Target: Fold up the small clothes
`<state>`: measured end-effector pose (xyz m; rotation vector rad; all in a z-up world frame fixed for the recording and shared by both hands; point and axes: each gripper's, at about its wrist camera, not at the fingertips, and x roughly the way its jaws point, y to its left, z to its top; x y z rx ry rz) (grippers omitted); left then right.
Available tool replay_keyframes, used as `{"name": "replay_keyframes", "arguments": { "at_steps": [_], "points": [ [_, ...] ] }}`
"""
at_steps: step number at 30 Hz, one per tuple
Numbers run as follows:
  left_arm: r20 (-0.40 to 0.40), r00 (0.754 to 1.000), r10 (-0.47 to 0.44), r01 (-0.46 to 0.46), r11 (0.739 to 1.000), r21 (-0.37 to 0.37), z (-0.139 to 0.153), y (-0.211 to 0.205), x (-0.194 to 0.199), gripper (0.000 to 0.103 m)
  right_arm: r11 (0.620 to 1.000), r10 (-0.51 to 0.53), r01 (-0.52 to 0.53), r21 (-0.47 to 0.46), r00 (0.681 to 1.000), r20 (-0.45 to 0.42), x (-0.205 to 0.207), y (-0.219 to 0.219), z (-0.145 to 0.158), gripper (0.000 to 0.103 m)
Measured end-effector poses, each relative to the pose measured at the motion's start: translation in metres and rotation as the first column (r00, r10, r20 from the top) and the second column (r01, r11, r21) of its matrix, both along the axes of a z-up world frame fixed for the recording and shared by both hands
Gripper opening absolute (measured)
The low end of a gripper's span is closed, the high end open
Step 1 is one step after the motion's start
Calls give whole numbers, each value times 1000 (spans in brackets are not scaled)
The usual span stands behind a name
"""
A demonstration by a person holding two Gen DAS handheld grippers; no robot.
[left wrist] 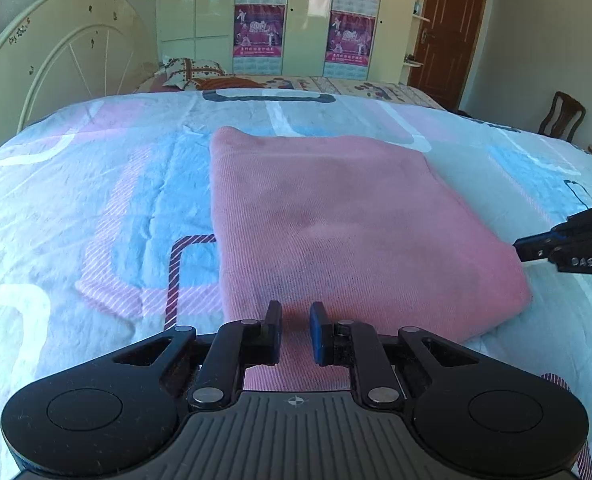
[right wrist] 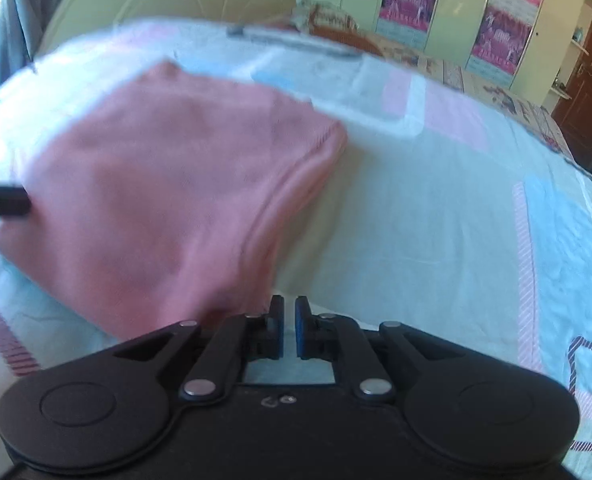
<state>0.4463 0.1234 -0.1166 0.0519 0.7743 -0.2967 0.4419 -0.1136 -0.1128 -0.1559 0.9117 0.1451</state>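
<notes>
A pink garment [left wrist: 336, 220] lies folded into a rough rectangle on the bedspread; it also shows in the right wrist view [right wrist: 168, 184], blurred. My left gripper [left wrist: 296, 316] sits at its near edge, jaws a little apart, with pink cloth showing in the gap and nothing pinched. My right gripper [right wrist: 289, 312] is beside the garment's near right corner, jaws nearly together with a thin gap and nothing between them. Its tips also show in the left wrist view [left wrist: 524, 250], at the garment's right edge. The left gripper's tip shows at the left border of the right wrist view [right wrist: 4, 200].
The bedspread [left wrist: 96, 200] is pale blue, pink and white. A cream headboard [left wrist: 56, 60] stands at the back left. Pillows [left wrist: 192, 74], wardrobes with posters [left wrist: 260, 16], a brown door [left wrist: 448, 32] and a wooden chair [left wrist: 562, 114] lie beyond the bed.
</notes>
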Motion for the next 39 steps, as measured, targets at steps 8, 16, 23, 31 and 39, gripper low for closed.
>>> {"name": "replay_keyframes", "arguments": {
  "at_steps": [8,16,23,31,39],
  "points": [
    [-33,999,1,-1,1000,18,-5,-2,-1,15,992,128,-129,9,991,44,-16,39,10,6],
    [-74,996,38,-37,999,21,-24,-4,-14,15,1000,24,-25,-9,999,-44,-9,15,-21,10],
    [-65,997,48,-45,998,46,-26,-10,-11,15,1000,3,-3,-4,1000,-22,-14,15,-25,12],
    [-60,997,58,-54,997,63,-25,-15,-12,15,1000,-11,11,-8,1000,-17,-16,17,-24,12],
    [-52,993,103,-100,994,46,-10,-19,-19,15,999,-24,25,40,999,-24,-19,13,-14,9]
  ]
}}
